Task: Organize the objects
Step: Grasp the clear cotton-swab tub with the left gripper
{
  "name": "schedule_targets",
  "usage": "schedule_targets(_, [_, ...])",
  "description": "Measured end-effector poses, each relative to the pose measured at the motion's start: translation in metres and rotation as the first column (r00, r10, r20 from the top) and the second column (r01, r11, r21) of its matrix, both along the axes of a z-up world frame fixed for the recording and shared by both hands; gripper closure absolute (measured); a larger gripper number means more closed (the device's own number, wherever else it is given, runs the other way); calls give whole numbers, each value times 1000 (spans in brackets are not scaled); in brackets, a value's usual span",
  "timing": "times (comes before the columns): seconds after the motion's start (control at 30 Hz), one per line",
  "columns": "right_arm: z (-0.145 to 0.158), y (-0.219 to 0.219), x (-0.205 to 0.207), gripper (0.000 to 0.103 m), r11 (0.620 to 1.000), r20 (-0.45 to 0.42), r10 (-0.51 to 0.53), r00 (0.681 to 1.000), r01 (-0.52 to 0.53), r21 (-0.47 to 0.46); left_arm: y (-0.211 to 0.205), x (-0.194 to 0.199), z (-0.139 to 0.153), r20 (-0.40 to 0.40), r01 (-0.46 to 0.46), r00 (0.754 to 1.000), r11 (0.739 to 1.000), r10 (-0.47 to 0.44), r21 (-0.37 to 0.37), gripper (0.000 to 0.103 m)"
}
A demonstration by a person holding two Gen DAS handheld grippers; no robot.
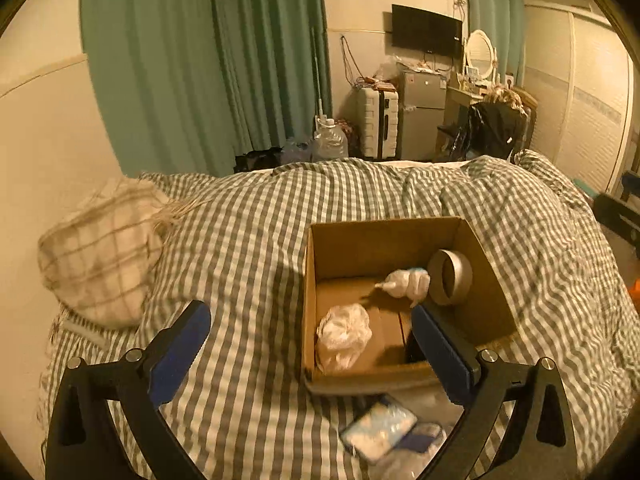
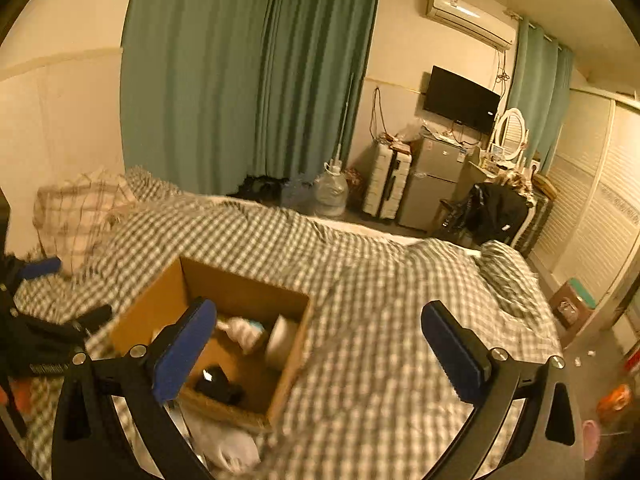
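An open cardboard box sits on the checked bed cover. Inside it lie a crumpled white plastic bag, a white bottle and a grey tape roll. My left gripper is open and empty above the box's near left side. A blue-white packet and clear plastic lie just in front of the box. In the right wrist view the box also holds a black object. My right gripper is open and empty over the box's right edge.
A plaid pillow lies at the bed's left by the wall. Green curtains, a water jug, a suitcase, a small fridge and a cluttered desk stand beyond the bed. The left gripper shows at the right wrist view's left edge.
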State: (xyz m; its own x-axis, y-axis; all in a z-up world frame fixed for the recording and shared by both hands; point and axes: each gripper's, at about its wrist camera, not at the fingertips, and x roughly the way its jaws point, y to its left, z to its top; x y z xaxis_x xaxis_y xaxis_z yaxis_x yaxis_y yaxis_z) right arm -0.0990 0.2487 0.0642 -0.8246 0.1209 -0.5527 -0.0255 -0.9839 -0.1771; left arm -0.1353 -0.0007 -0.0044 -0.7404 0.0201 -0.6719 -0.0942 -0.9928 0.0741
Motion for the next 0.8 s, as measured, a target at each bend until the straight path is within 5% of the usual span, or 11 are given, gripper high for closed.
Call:
schedule_targets(0.2, [-27, -1, 38, 0, 1000, 63, -10, 998, 9, 21, 5, 31, -19, 36, -17, 999, 999, 16, 27, 0])
schedule_targets(0.47, [-98, -5, 51, 0, 999, 164, -36, 986, 36, 3, 36, 56, -93, 157, 54, 987, 998, -48, -37, 0])
schedule_targets(0.8, [-132, 8, 44, 0, 993, 224, -72, 972, 90, -73, 76, 69, -163, 308, 207, 933, 977, -184, -42, 0])
